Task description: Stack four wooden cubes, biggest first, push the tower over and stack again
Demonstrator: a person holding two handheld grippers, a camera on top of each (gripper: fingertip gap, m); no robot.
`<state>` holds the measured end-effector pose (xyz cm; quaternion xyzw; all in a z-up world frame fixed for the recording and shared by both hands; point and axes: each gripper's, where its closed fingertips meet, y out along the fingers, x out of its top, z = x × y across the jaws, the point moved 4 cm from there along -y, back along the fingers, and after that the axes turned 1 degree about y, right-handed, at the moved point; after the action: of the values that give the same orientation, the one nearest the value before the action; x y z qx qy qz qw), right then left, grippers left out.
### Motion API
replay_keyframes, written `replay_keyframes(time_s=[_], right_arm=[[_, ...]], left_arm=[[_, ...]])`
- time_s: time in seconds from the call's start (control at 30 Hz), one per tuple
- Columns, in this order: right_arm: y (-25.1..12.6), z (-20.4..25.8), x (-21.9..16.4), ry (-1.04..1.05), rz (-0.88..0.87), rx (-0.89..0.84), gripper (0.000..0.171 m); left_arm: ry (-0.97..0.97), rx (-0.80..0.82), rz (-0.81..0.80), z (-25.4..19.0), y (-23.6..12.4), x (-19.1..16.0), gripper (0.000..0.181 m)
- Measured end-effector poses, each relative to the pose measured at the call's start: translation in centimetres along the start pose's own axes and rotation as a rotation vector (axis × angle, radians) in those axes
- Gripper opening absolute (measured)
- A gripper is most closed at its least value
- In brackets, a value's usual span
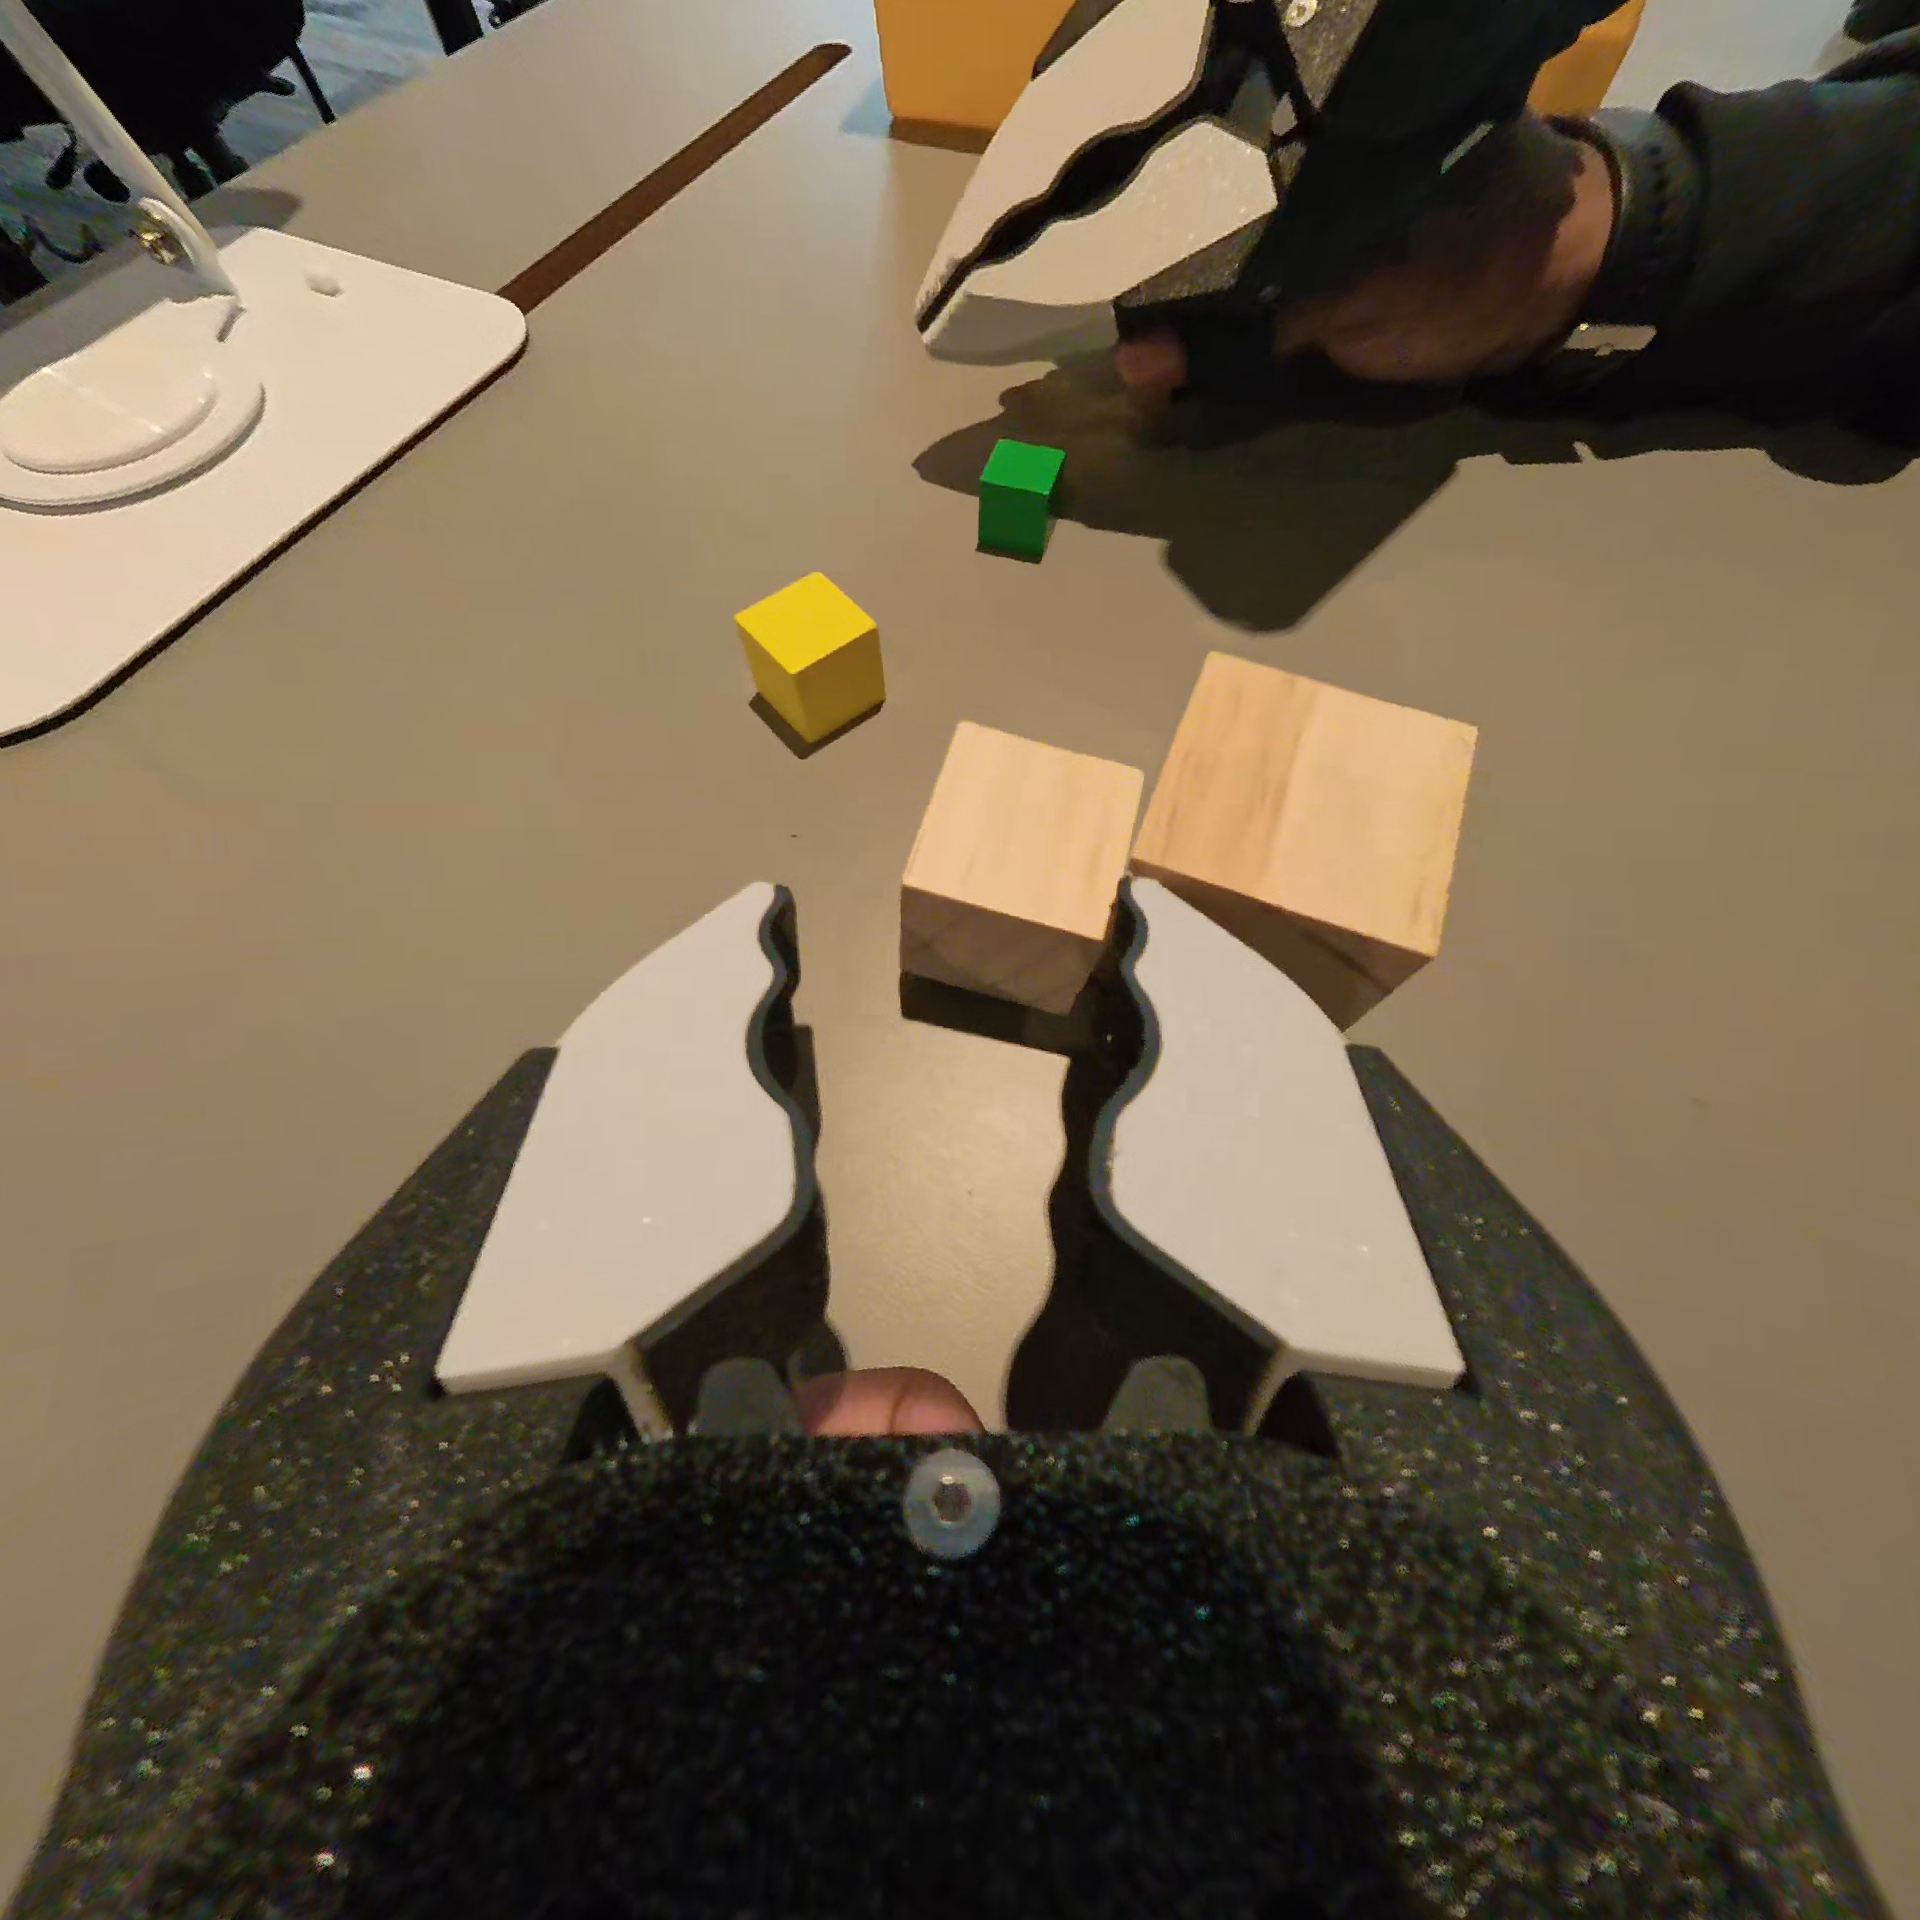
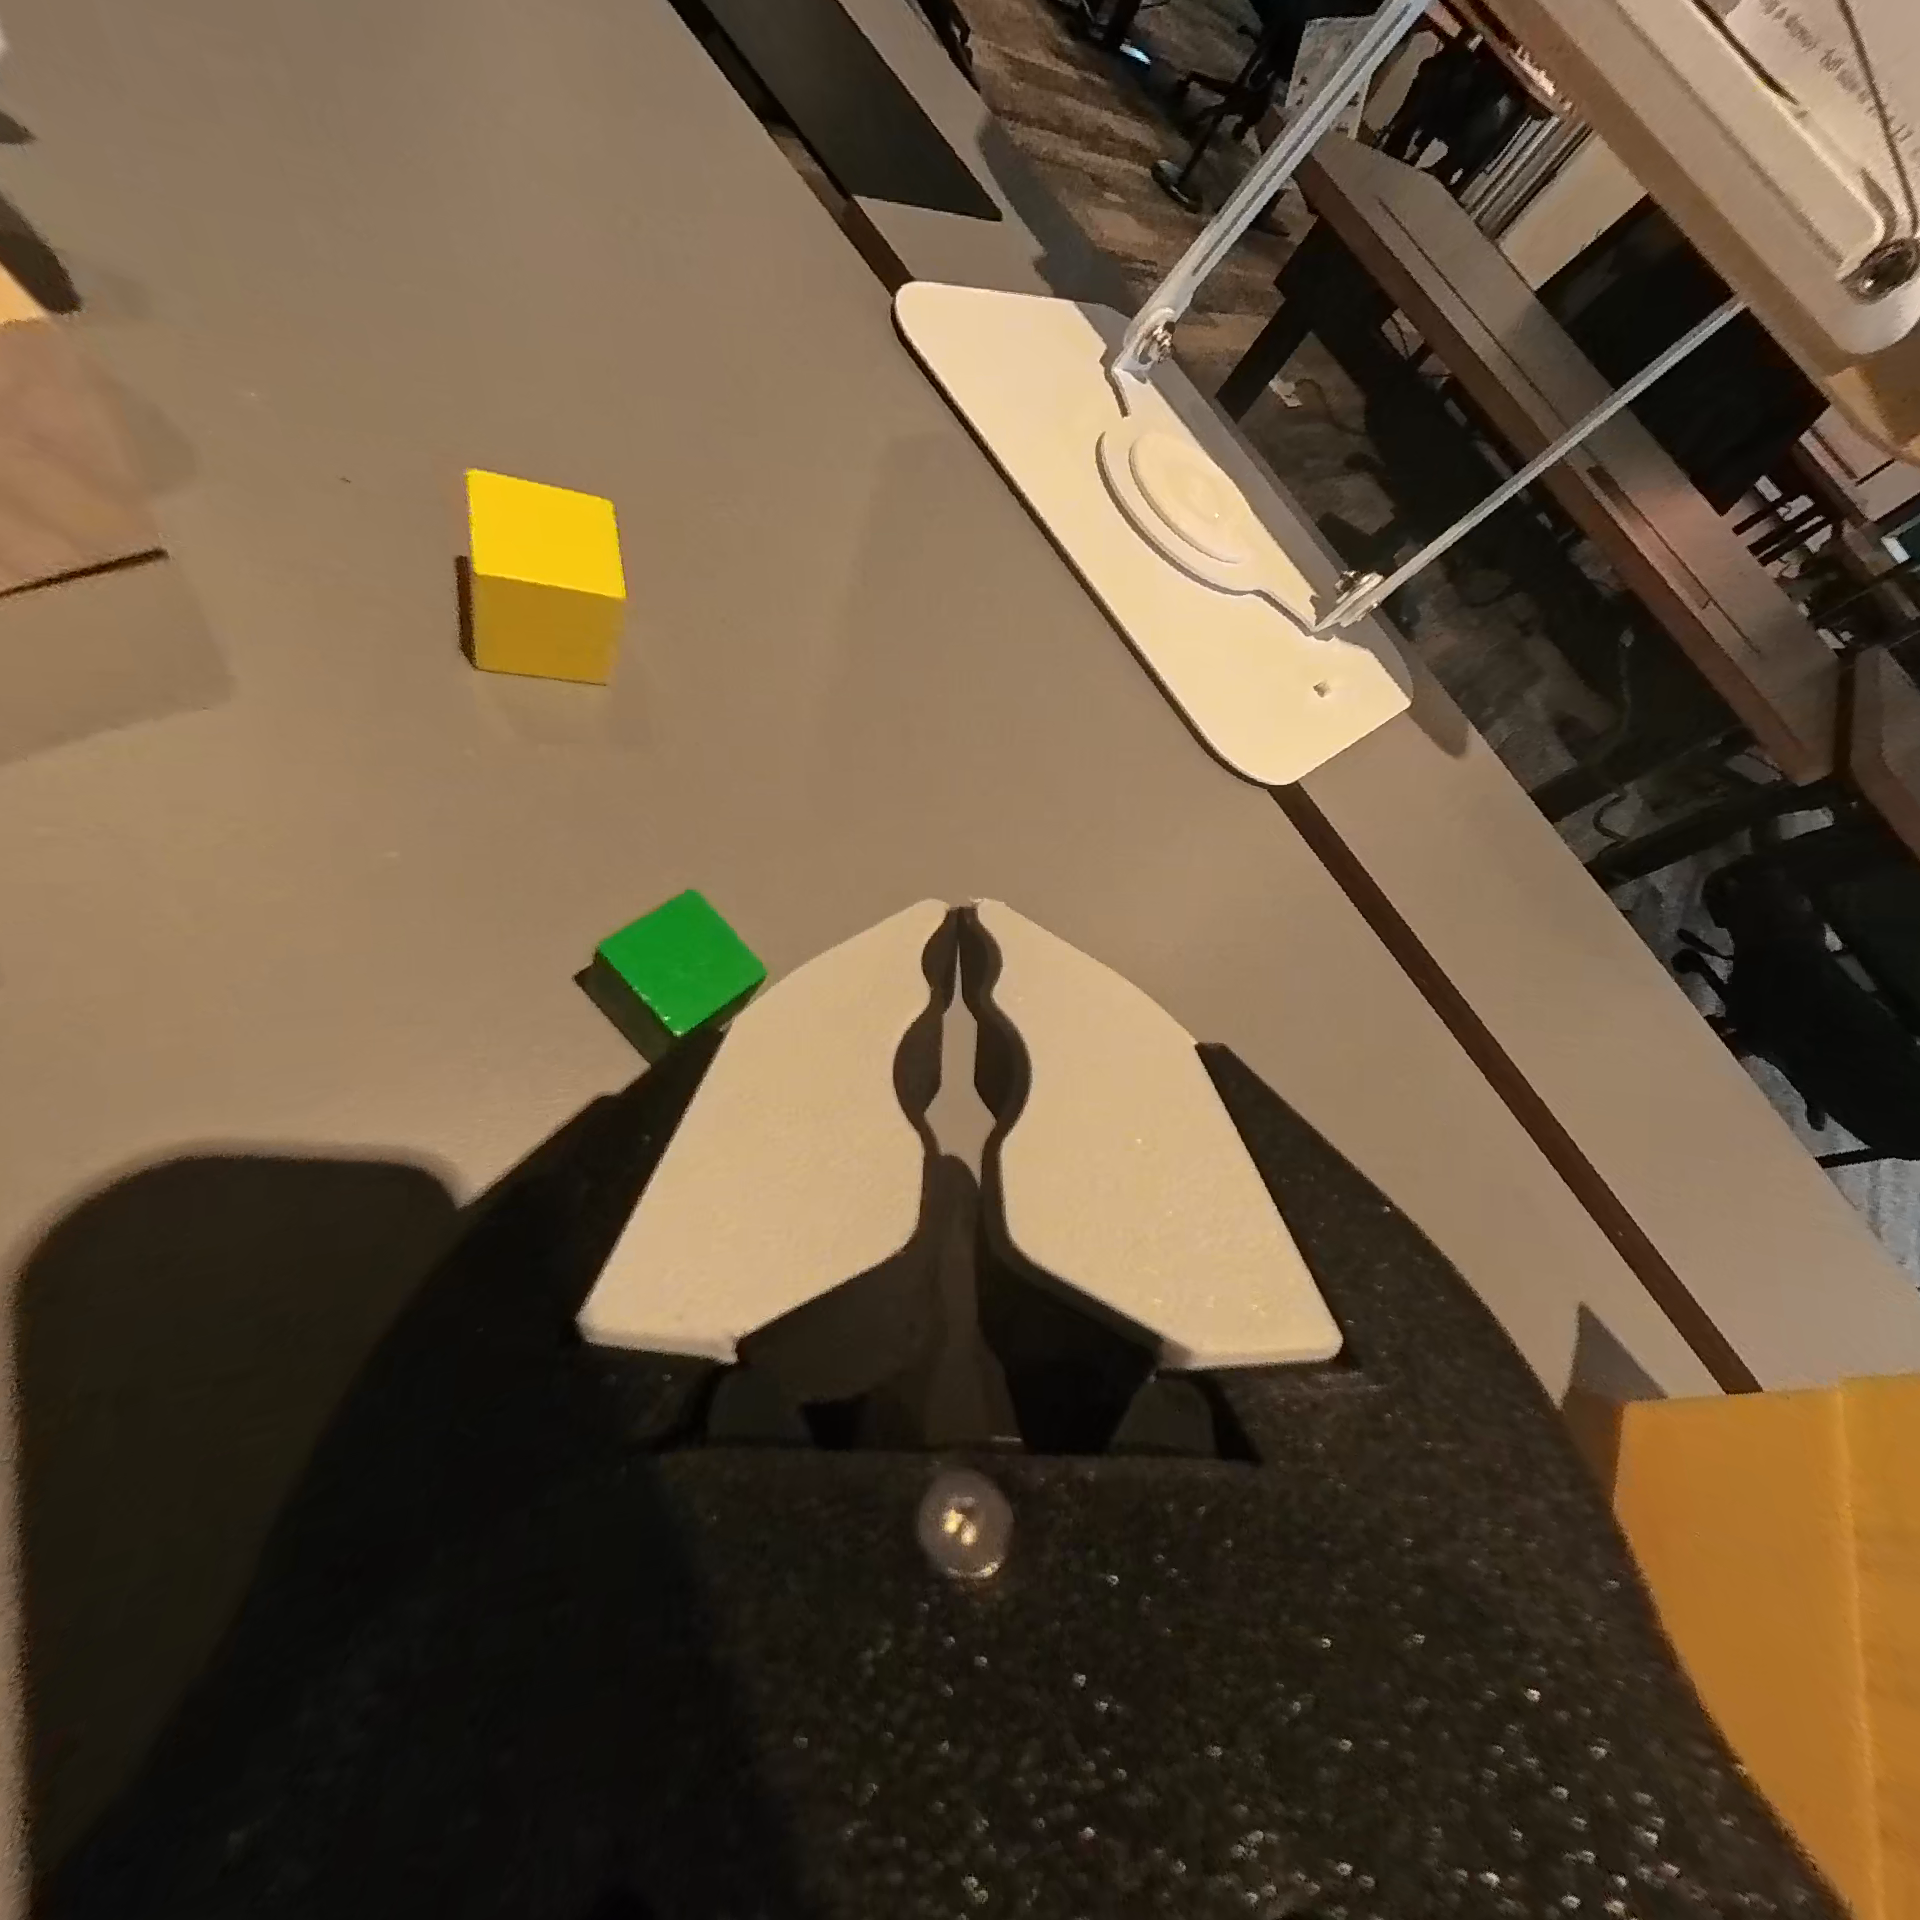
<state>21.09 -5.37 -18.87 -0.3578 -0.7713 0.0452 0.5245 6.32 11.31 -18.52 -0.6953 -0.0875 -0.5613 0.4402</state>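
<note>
Four cubes lie apart on the grey table (image 1: 520,935). The biggest plain wood cube (image 1: 1304,821) sits right of a medium plain wood cube (image 1: 1013,862), almost touching it. A yellow cube (image 1: 810,655) and a small green cube (image 1: 1020,494) lie farther off. My left gripper (image 1: 951,899) is open and empty, just in front of the medium cube. My right gripper (image 2: 963,909) is shut and empty, with the green cube (image 2: 681,971) just left of its fingers and the yellow cube (image 2: 542,577) beyond. It also shows in the left wrist view (image 1: 940,301), held by a hand above the green cube.
A white stand base (image 1: 208,436) with a clear arm sits at the far left of the table; it shows in the right wrist view (image 2: 1143,520) near the table edge. An orange-yellow box (image 1: 956,62) stands at the far side (image 2: 1787,1621). Chairs and other desks lie beyond the edge. The tips of one gripper are about 20 centimeters away from the tips of the other.
</note>
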Motion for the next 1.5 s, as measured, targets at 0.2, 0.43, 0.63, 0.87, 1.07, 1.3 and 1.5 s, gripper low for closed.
replay_keyframes(time_s=[0.2,0.43,0.63,0.87,1.07,1.3,1.5], right_arm=[[0.1,0.1,0.0,-0.005,0.004,0.004,0.000],[0.3,0.2,0.0,-0.022,0.017,0.008,0.000],[0.4,0.4,-0.1,-0.035,0.025,0.005,0.000],[0.4,0.4,-0.1,-0.035,0.021,0.005,0.000],[0.4,0.4,-0.1,-0.038,0.025,0.007,0.000],[0.5,0.5,-0.1,-0.052,0.035,0.007,0.000],[0.6,0.6,-0.2,-0.065,0.043,0.006,0.000]], left_arm=[[0.104,-0.013,0.106,-1.0,1.0,-1.1,0.064],[0.158,-0.086,0.075,-0.6,1.3,-0.7,0.060],[0.198,-0.166,0.131,-0.3,2.5,-0.8,0.046],[0.177,-0.109,0.038,0.7,1.8,0.1,0.045],[0.196,-0.154,-0.187,-1.1,-0.8,4.4,0.044],[0.310,-0.275,-0.042,-5.3,0.1,4.3,0.045],[0.311,-0.275,0.006,-5.3,0.5,3.8,0.044]])
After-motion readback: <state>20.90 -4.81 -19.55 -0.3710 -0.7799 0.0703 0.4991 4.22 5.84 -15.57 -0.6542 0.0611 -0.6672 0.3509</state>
